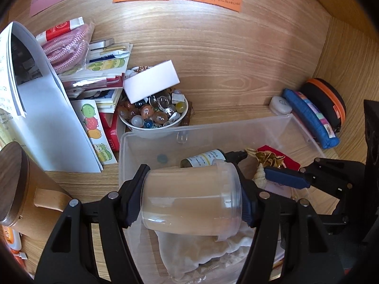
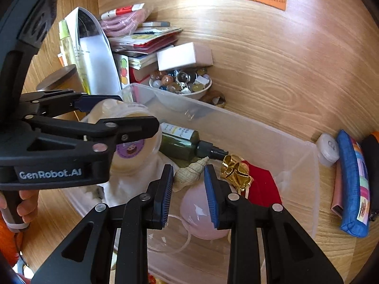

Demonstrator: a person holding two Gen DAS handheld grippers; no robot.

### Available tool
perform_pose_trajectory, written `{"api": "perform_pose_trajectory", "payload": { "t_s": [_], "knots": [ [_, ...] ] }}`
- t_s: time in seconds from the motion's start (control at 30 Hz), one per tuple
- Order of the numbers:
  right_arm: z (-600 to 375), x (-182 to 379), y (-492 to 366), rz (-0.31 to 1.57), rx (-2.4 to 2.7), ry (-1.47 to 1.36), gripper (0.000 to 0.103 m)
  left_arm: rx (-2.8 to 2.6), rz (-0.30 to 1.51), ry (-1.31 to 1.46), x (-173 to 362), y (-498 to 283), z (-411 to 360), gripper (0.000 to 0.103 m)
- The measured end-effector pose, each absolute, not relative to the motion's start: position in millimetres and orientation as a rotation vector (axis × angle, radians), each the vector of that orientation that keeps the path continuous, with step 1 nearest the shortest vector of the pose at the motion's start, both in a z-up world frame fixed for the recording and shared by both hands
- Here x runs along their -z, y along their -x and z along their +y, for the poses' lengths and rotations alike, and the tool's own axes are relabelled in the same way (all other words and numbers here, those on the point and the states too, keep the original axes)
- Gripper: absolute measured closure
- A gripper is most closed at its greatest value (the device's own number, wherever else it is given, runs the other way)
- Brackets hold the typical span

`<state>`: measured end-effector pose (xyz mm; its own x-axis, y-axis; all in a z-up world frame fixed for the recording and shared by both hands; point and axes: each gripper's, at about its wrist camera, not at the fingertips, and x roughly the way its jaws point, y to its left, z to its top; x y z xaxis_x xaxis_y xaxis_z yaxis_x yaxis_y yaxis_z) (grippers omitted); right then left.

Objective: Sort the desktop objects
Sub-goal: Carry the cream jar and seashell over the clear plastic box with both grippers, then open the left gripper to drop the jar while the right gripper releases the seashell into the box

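Left gripper (image 1: pixel 191 203): a translucent lidded plastic jar (image 1: pixel 189 203) is clamped sideways over the clear plastic bin (image 1: pixel 236 127). Right gripper (image 2: pixel 188 194) is held narrowly parted, empty, above a spiral seashell (image 2: pixel 190 172).

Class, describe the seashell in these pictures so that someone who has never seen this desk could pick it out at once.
Start at the clear plastic bin on the wooden desk. Inside it, just beyond the right gripper, lies the seashell, beside a dark green bottle and a gold ornament. It alone is a pale, ridged spiral tapering to a point.
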<state>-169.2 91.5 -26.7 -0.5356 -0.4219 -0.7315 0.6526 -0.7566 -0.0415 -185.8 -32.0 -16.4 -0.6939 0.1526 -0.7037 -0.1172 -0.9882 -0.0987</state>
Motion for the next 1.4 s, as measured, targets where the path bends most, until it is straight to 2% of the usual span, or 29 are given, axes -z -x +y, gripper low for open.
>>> {"api": "perform_pose_trajectory", "payload": {
  "t_s": [0.3,0.47,0.53,0.6,0.63,0.7,1.07,1.23,1.4],
  "knots": [
    [88.5,29.1,168.3,0.445,2.287,-0.95,0.078,-2.781,-0.007,1.179,20.0,185.8,-27.4,0.037],
    [87.9,29.8,168.5,0.441,2.286,-0.95,0.078,-2.78,-0.021,1.192,20.5,185.8,-28.9,0.033],
    [87.9,30.1,168.4,0.439,2.294,-0.955,0.073,-2.782,-0.004,1.181,19.3,183.7,-26.1,0.02],
    [88.4,30.4,169.8,0.43,2.299,-0.965,0.066,-2.797,0.011,1.164,18.2,181.9,-24.6,0.016],
    [89.5,30.5,171.1,0.416,2.297,-0.974,0.06,-2.802,0.012,1.157,17.6,181.3,-24.7,0.016],
    [91.7,30.6,171.9,0.394,2.292,-0.981,0.055,-2.796,-0.008,1.152,16.9,181.4,-26.6,0.016],
    [91.7,24.6,164.1,0.442,2.298,-0.956,0.05,-2.798,-0.088,1.142,8.7,181.7,-32.2,0.013],
    [96.2,10.2,152.1,0.461,2.317,-0.899,0.033,-2.814,-0.104,1.113,-2.3,175.4,-33.0,0.011],
    [103.3,-6.0,138.2,0.442,2.337,-0.848,0.032,-2.853,-0.083,1.073,-16.3,163.2,-32.0,0.009]
  ]
}}
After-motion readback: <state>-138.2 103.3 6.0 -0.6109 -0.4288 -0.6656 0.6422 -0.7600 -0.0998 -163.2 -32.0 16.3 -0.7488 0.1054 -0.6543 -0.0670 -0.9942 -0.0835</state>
